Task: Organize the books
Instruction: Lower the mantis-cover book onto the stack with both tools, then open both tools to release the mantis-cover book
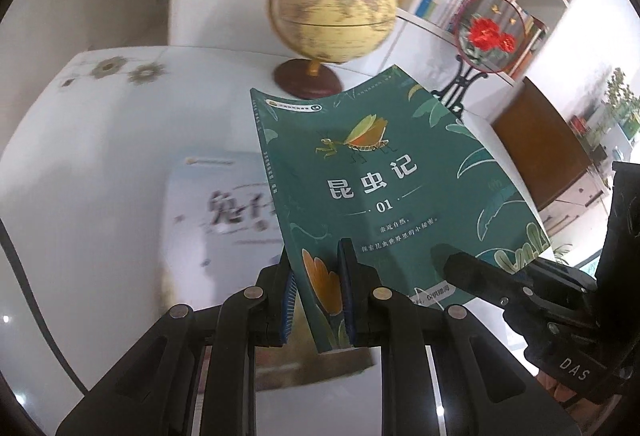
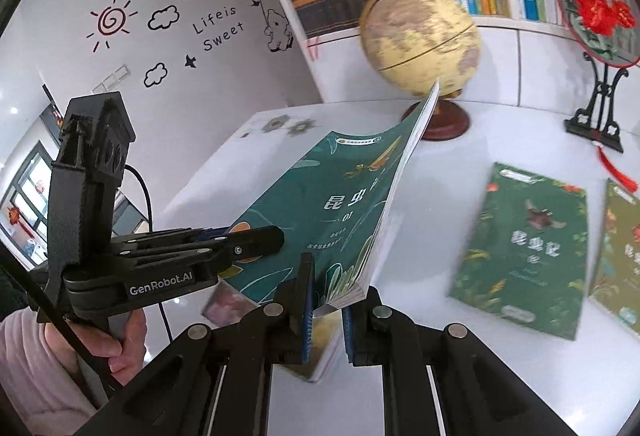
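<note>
The left tool (image 2: 260, 242) and the right tool (image 2: 326, 312) each pinch the bottom edge of one thin teal-green paper book with a bug drawing on its cover (image 1: 384, 187), holding it tilted up in the air above the white counter (image 1: 100, 163). Under it lies a pale blue-white book (image 1: 216, 203), blurry. Further right on the counter lie a dark green book (image 2: 524, 252) and an olive-green book (image 2: 618, 256) side by side, with a yellow globe on a red-brown base (image 2: 420, 39) behind.
</note>
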{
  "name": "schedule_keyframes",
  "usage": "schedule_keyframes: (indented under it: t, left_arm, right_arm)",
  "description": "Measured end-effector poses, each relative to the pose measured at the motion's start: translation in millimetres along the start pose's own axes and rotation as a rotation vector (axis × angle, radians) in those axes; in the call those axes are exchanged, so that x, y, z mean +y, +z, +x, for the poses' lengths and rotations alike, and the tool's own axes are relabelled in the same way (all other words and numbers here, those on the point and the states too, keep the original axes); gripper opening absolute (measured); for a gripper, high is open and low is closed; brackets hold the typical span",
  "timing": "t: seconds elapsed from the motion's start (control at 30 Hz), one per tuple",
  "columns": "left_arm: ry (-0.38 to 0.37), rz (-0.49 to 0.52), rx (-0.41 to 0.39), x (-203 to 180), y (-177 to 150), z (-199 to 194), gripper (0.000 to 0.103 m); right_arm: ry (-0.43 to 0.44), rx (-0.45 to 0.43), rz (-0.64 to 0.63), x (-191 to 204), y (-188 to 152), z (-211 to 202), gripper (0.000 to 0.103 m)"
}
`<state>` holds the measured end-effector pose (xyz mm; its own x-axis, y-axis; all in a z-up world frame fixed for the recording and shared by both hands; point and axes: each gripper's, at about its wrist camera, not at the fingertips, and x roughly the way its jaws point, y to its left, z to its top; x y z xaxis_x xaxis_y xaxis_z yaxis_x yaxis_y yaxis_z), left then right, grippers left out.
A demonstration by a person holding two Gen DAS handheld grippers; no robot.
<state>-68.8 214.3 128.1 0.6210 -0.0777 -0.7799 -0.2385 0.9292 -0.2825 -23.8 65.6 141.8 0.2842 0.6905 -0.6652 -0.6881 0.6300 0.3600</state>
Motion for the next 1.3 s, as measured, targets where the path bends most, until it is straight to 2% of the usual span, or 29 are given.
schedule_keyframes:
  t: [0.17, 0.43, 0.77, 0.83, 0.9, 1.03, 1.1, 1.2, 1.3]
  left_arm:
    - [0.020, -0.032, 0.006, 25, -11, -8, 0.016]
    - [0.038, -0.060, 0.030, 50, -25, -7, 0.016]
    - [0.039, -0.082, 0.079, 60, -48, 9, 0.017]
    - [0.058, -0.097, 0.091, 62, -50, 12, 0.022]
    - [0.084, -0.126, 0.101, 67, -52, 13, 0.026]
    - [0.095, -0.177, 0.098, 75, -51, 12, 0.027]
    - [0.139, -0.183, 0.102, 77, -49, 11, 0.031]
    - [0.178, -0.224, 0.129, 85, -49, 13, 0.031]
    - [0.203, -0.269, 0.145, 93, -49, 13, 0.033]
  right_arm:
    - [0.017, 0.023, 0.014, 27, -8, 17, 0.011]
    - [0.034, 0.067, 0.034, 47, -18, 40, 0.011]
    - [0.025, 0.152, 0.178, 32, -47, 67, 0.012]
    - [0.036, 0.173, 0.202, 28, -51, 72, 0.013]
    - [0.054, 0.203, 0.235, 22, -53, 78, 0.017]
    - [0.094, 0.261, 0.275, 18, -55, 85, 0.023]
    - [0.101, 0.291, 0.269, 17, -54, 89, 0.031]
    - [0.115, 0.312, 0.280, 14, -48, 88, 0.042]
    - [0.072, 0.346, 0.240, 19, -43, 86, 0.044]
